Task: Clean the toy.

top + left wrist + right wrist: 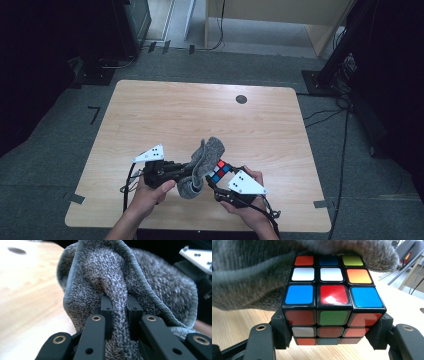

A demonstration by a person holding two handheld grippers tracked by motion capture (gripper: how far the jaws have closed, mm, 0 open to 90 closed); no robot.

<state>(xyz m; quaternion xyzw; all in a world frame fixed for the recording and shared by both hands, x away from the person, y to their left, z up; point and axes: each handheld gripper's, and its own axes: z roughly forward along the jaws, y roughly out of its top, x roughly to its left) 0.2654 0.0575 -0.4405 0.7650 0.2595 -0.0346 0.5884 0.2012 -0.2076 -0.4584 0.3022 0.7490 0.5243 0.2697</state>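
Observation:
A grey knitted cloth (202,167) is held up over the near part of the wooden table (165,112). My left gripper (186,174) is shut on a fold of the cloth (120,315), both black pads pinching the fabric. My right gripper (220,186) is shut on a Rubik's cube (220,171), its pads pressing the cube's two sides. In the right gripper view the cube (332,297) shows coloured stickers on its top and front, and the far edge of its top touches the cloth (249,277). A hand holds each gripper.
A dark round hole (241,99) lies in the tabletop at the far right. Beyond the table stand dark equipment (130,25) at the far left and a black stand with cables (335,70) at the right. Tape marks (75,198) sit on the grey carpet.

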